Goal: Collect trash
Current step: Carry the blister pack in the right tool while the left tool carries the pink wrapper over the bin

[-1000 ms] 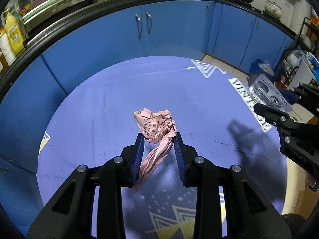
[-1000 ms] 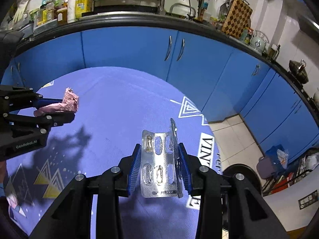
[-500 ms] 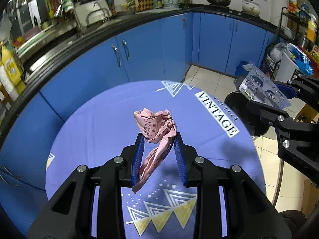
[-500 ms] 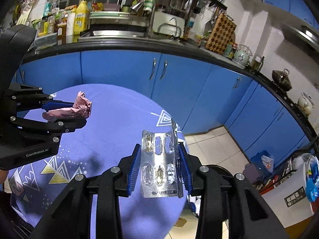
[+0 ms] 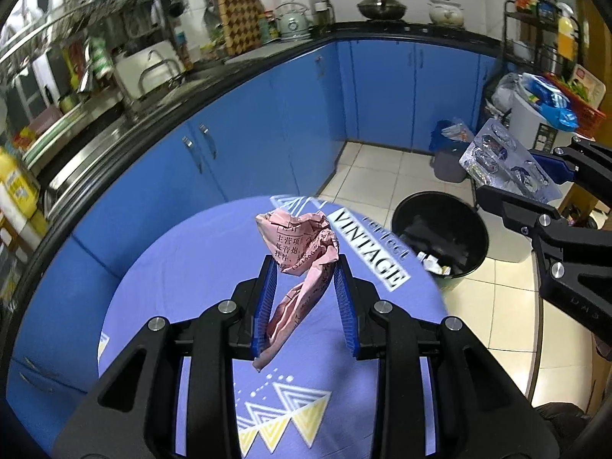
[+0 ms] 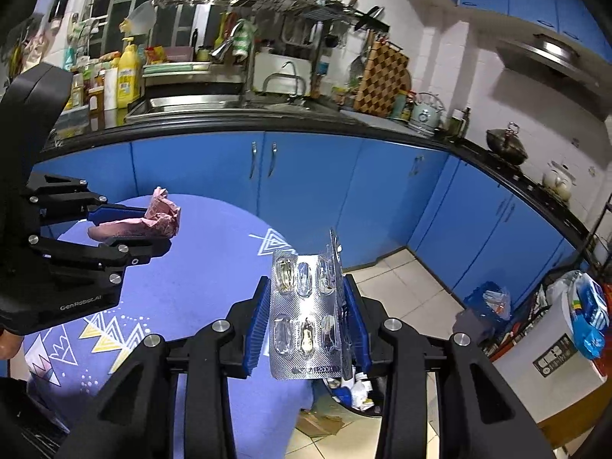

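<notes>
Aloft, left gripper (image 5: 306, 267) clamping crumpled paper (image 5: 300, 264) lengthwise, right gripper (image 6: 309, 294) pinching upright blister pack (image 6: 306, 313).

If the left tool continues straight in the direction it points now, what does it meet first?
Most likely the purple tablecloth, just short of its far edge. The left tool, holding the pink paper, tilts down toward it. The black bin sits off to the right of that line. Depth is uncertain.

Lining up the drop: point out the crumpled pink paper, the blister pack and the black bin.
crumpled pink paper (image 5: 302, 241), left wrist view, on its printed upper wad.
blister pack (image 6: 306, 313), right wrist view, on the foil between its rows of pockets.
black bin (image 5: 440, 199), left wrist view, on its far rim.
</notes>
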The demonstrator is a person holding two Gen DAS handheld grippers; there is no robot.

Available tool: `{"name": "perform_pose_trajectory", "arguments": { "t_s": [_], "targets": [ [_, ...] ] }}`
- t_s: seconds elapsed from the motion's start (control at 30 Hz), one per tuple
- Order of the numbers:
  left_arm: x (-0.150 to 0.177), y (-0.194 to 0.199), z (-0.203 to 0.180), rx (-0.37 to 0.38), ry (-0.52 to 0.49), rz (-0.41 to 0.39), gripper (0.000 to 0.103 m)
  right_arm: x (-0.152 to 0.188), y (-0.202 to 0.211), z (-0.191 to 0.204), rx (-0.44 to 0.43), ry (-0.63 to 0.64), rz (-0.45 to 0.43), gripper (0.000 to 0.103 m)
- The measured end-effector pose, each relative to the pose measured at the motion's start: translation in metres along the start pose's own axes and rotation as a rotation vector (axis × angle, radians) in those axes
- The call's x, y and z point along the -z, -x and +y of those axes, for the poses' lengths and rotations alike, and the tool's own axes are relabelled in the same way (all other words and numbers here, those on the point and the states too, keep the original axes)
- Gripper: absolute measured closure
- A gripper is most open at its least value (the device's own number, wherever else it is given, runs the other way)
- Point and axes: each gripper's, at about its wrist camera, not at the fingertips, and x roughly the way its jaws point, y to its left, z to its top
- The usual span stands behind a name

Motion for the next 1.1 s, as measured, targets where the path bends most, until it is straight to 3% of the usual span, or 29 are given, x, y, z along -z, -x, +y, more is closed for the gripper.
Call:
{"name": "perform_pose_trajectory", "arguments": {
  "t_s": [0.63, 1.1],
  "targets": [
    [-0.067, -0.019, -0.104, 0.069, -0.190, -0.050, 0.069, 0.008, 0.017, -0.089, 0.105, -0.073, -0.006, 0.065],
    [-0.096, -0.049, -0.134, 0.095, -0.248, -0.043, 0.069, 0.026, -0.005, -0.128, 0.121, -0.123, 0.034, 0.065]
  ]
}}
